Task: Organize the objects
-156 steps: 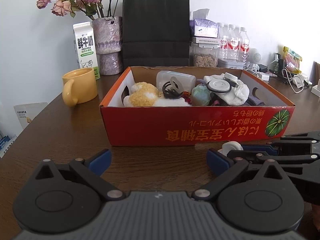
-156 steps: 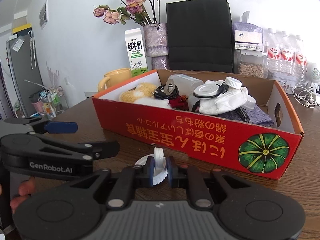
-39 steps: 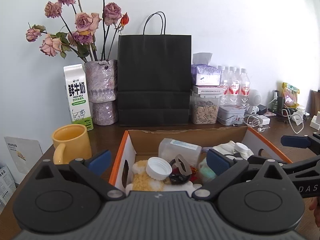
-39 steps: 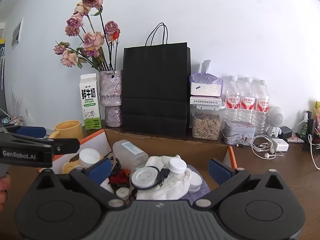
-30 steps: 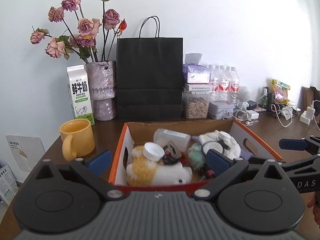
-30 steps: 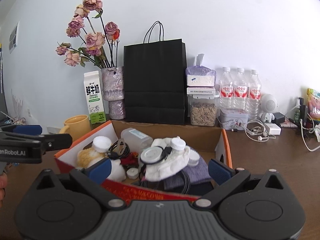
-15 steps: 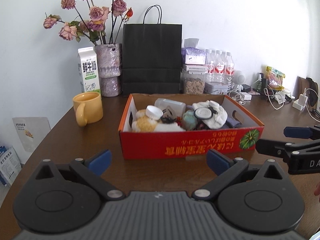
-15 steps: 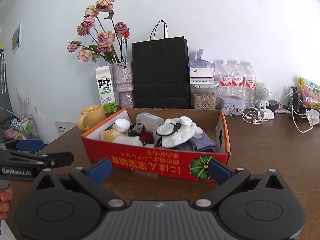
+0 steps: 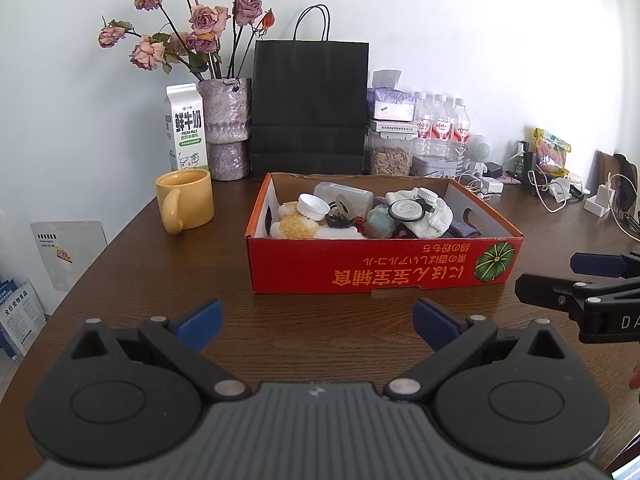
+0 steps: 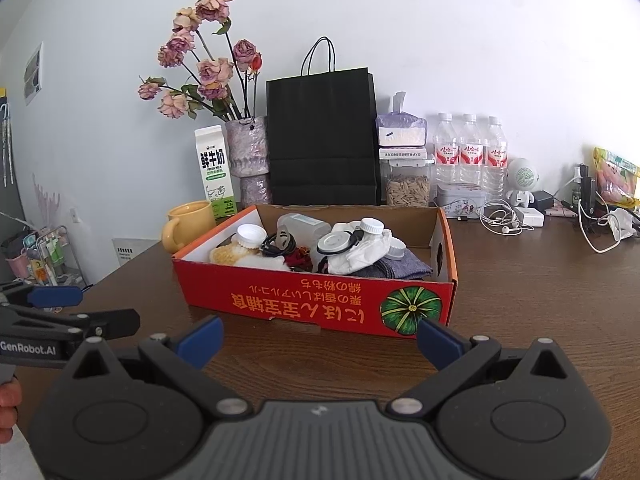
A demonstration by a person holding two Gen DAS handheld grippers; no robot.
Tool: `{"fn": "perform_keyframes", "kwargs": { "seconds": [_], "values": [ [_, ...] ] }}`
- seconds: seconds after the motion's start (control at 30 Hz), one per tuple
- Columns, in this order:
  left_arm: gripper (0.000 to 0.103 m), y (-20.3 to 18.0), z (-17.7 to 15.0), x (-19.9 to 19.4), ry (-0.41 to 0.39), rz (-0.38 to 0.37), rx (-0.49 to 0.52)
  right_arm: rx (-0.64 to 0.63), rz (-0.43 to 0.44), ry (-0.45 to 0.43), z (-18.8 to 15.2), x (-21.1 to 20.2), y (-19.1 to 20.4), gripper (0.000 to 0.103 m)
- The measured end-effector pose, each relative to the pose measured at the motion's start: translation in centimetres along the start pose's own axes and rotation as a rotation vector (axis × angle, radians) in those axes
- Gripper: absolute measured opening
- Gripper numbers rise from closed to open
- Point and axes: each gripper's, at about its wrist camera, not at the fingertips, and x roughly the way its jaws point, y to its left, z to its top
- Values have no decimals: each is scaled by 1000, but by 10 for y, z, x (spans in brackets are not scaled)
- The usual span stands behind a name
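Note:
A red cardboard box point(image 9: 380, 272) point(image 10: 320, 300) stands on the brown table, filled with small items: a white cap point(image 9: 312, 207) point(image 10: 251, 235) on a yellow plush toy point(image 9: 294, 226), a clear plastic container point(image 9: 344, 194), a round metal lid point(image 9: 407, 211) and a white cloth point(image 10: 368, 254). My left gripper point(image 9: 316, 320) is open and empty, held back from the box's front. My right gripper point(image 10: 318, 336) is open and empty, also in front of the box, and shows at the right edge of the left wrist view point(image 9: 580, 284).
A yellow mug point(image 9: 186, 200), a milk carton point(image 9: 185, 126), a vase of dried roses point(image 9: 224, 128) and a black paper bag point(image 9: 310, 108) stand behind the box. Water bottles point(image 10: 470, 152), a seed jar point(image 10: 407, 188) and cables point(image 10: 500, 216) line the back right.
Both grippers have pulled back and away from above the box, so the whole box now shows. The white cap that the right gripper held earlier lies in the box.

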Motion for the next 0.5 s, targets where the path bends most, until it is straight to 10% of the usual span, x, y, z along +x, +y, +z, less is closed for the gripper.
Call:
{"fn": "perform_keyframes", "kwargs": {
  "seconds": [0.5],
  "values": [
    [103,-2,0,0,6,-1,-1,2,0,2,-1,0,0,103]
  ]
}}
